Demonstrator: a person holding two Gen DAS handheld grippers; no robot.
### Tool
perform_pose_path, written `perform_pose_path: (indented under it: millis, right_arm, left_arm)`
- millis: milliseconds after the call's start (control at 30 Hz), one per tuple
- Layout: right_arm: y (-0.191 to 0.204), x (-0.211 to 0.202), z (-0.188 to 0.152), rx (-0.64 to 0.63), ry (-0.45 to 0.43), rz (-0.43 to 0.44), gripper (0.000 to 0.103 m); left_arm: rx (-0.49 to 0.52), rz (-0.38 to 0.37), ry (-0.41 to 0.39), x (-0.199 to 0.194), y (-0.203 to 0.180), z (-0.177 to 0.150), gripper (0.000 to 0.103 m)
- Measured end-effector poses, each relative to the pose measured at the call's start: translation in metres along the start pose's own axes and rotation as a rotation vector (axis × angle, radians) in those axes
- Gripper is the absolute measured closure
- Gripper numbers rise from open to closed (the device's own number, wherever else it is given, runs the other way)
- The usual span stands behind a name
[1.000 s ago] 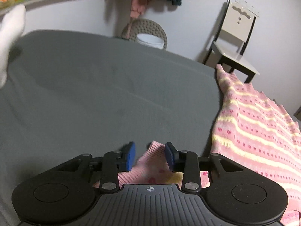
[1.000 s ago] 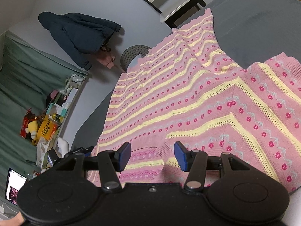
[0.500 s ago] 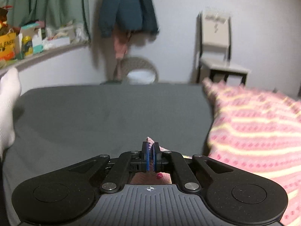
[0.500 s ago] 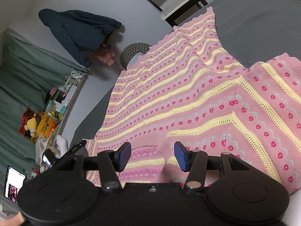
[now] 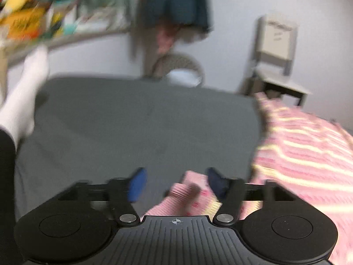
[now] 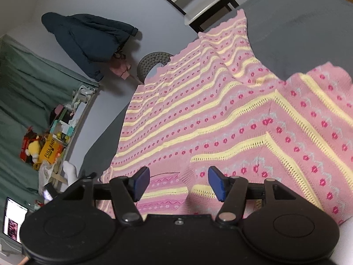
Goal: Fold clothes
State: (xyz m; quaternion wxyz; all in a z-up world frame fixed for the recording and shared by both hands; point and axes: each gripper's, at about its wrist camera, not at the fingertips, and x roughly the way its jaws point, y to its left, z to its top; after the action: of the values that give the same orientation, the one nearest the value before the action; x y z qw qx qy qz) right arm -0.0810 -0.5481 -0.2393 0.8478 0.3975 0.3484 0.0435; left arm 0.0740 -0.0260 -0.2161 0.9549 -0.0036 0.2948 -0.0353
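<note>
Both grippers spread wide, left gripper (image 5: 176, 184), right gripper (image 6: 178, 182), over sweater (image 6: 220, 114)

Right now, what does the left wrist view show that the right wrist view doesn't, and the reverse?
Only the left wrist view shows the left gripper, jaws open over a pink cuff end, and a wide bare stretch of the grey bed. Only the right wrist view shows the right gripper, jaws open over the neckline, and a lit screen. Both show the pink sweater, the chair and the hanging dark jacket.
</note>
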Motion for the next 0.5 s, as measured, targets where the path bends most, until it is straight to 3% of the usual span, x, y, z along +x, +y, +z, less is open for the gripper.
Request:
perform_pose_path:
  millis: [33, 133, 167, 267, 400, 500]
  right_arm:
    - [0.004, -0.001, 0.0, -0.026, 0.003, -0.013, 0.045]
    - [0.03, 0.002, -0.021, -0.32, 0.115, -0.071, 0.045]
    - [0.039, 0.004, -0.028, -0.417, 0.152, -0.09, 0.045]
    - [0.066, 0.007, -0.05, -0.711, 0.264, -0.148, 0.047]
    - [0.101, 0.012, -0.078, -1.102, 0.413, -0.224, 0.052]
    - [0.112, 0.024, -0.101, -1.308, 0.497, -0.291, 0.057]
  left_arm:
    - [0.074, -0.049, -0.031, -0.015, -0.008, -0.004, 0.033]
    - [0.335, -0.184, -0.105, -0.06, -0.038, -0.022, 0.032]
    - [0.466, -0.232, -0.141, -0.08, -0.053, -0.032, 0.032]
    - [0.708, -0.32, -0.211, -0.121, -0.079, -0.059, 0.032]
    - [0.892, -0.497, -0.147, -0.149, -0.099, -0.086, 0.032]
    - [1.04, -0.532, -0.118, -0.157, -0.111, -0.107, 0.033]
